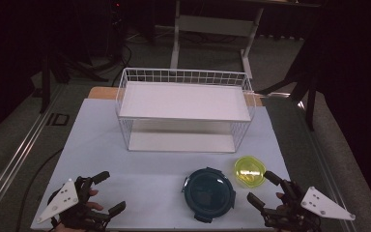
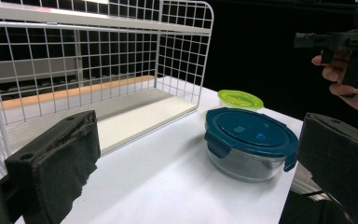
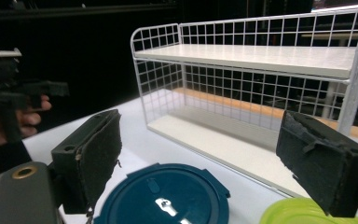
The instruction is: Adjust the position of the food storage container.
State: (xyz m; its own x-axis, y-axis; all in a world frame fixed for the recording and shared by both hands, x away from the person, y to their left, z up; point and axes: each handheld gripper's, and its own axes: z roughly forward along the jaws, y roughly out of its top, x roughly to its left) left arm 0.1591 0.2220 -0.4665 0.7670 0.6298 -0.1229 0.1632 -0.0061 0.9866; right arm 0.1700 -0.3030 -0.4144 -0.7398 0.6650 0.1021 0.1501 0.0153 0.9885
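Note:
A round glass container with a dark teal clip lid sits near the table's front edge. Just right of it and slightly farther back stands a smaller container with a yellow-green lid. My left gripper is at the front left corner, open, nothing between its pads. My right gripper is at the front right, open and empty, just right of the teal container and in front of the yellow-green one. Both rest low over the table.
A white two-tier wire rack stands across the back middle of the white table top; both shelves are bare. Dark floor, stands and a table frame lie beyond.

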